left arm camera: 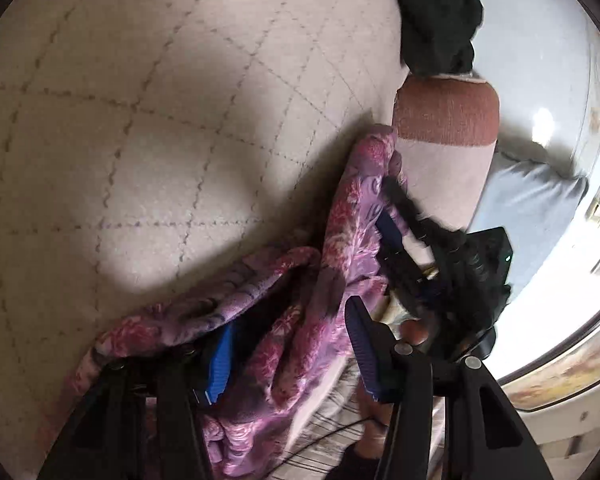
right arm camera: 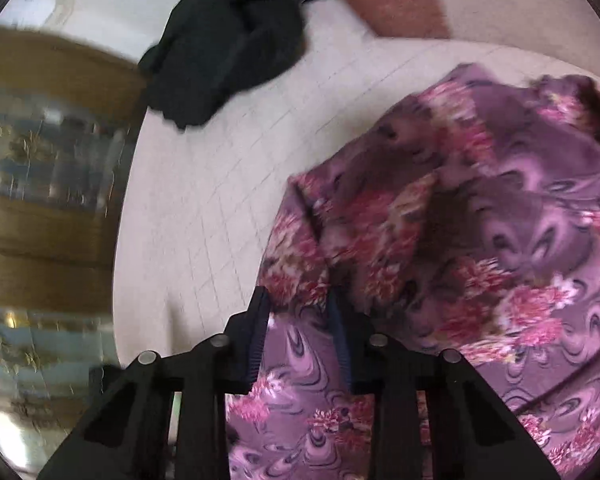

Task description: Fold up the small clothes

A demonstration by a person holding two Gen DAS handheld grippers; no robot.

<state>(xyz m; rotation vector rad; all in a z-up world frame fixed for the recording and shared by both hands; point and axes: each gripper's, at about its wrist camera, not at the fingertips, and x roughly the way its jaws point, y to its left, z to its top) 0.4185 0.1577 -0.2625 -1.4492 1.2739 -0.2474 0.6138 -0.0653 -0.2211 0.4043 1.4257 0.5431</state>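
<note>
A purple garment with pink flowers lies bunched at the edge of a cream quilted bed. My left gripper has its jaws apart, with folds of the garment draped between and over its blue pads. The right gripper shows in the left wrist view, its blue pad against the garment's upper edge. In the right wrist view the garment fills the right half, and my right gripper has its pads close together with the fabric's edge pinched between them.
A dark crumpled garment lies farther up the bed and also shows in the left wrist view. A reddish-brown and pink cushion sits beside it. A patterned rug and floor lie beyond the bed's edge.
</note>
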